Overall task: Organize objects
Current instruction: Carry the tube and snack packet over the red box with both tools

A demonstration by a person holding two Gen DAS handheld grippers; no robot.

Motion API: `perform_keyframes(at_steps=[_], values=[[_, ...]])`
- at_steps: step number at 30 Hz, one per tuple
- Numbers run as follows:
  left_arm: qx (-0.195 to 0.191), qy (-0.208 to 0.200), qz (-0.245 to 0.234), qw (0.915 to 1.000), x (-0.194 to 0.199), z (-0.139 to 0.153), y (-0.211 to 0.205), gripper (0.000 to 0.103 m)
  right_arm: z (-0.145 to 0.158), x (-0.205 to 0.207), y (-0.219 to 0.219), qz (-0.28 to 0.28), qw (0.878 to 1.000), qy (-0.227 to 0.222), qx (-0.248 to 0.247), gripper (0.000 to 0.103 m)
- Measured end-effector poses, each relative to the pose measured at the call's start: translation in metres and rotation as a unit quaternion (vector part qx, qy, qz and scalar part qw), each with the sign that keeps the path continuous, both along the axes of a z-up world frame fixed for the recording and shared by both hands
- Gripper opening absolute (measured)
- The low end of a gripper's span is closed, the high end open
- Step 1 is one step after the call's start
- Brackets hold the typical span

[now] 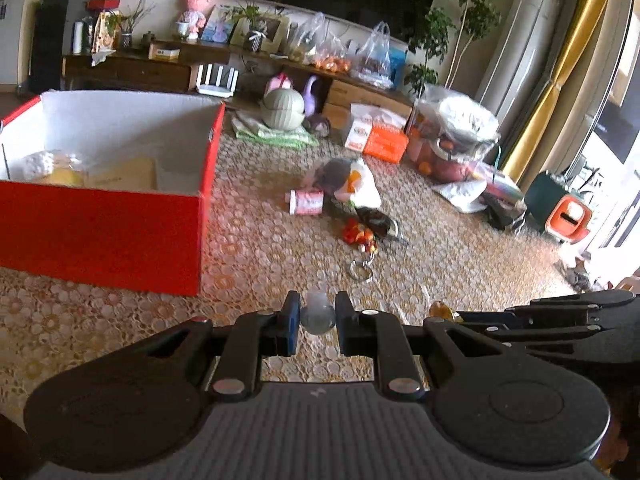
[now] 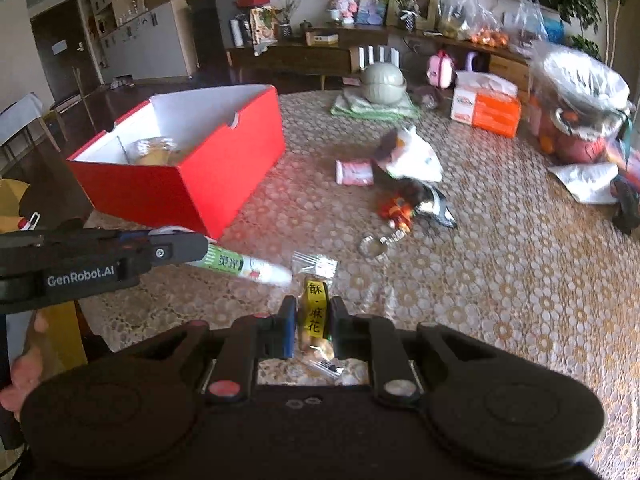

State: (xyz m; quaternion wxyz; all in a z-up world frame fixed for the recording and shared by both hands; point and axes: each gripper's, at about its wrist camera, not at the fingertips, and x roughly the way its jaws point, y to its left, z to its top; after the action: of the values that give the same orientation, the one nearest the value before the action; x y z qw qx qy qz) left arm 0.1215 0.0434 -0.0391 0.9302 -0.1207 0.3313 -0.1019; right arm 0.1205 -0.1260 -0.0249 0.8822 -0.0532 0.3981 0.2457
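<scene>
My left gripper [image 1: 317,314] is shut on a white tube with green print [image 2: 244,267]; only its rounded end [image 1: 317,314] shows between the pads in the left wrist view. My right gripper [image 2: 313,318] is shut on a clear snack packet with a yellow label [image 2: 315,308]. Both hang above the patterned tablecloth [image 2: 500,280]. The red box [image 1: 120,216] with white inside stands to the left; a wrapped pastry [image 2: 154,152] lies in it. The right gripper [image 1: 560,316] shows at the right edge of the left wrist view, the left one [image 2: 96,256] at the left of the right wrist view.
Ahead lie a pink-labelled jar [image 1: 306,202] on its side, a white plastic bag [image 1: 360,186], a red-orange toy [image 1: 360,236] and a key ring [image 1: 360,270]. Farther back stand a green pot [image 1: 282,108], an orange tissue box [image 1: 378,138] and bagged fruit [image 1: 452,136]. A hand [image 2: 24,364] grips the left handle.
</scene>
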Motion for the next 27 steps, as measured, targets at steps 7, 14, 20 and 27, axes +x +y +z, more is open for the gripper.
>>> perform_keyframes(at_steps=[7, 14, 20, 27], values=[[-0.013, -0.018, -0.004, 0.9997, -0.001, 0.019, 0.017, 0.017, 0.018, -0.001, 0.018, 0.019, 1.0, -0.015, -0.003, 0.017], [-0.014, -0.048, -0.013, 0.9986, 0.003, 0.049, 0.034, 0.017, 0.037, 0.006, 0.039, 0.038, 0.999, -0.032, -0.006, 0.017], [-0.006, -0.084, -0.01, 0.9964, 0.01, 0.083, 0.05, 0.017, 0.055, 0.021, 0.062, 0.052, 0.997, -0.049, -0.006, 0.017], [0.02, -0.122, 0.007, 0.9924, 0.022, 0.112, 0.074, 0.017, 0.073, 0.041, 0.1, 0.077, 0.995, -0.069, -0.006, 0.017]])
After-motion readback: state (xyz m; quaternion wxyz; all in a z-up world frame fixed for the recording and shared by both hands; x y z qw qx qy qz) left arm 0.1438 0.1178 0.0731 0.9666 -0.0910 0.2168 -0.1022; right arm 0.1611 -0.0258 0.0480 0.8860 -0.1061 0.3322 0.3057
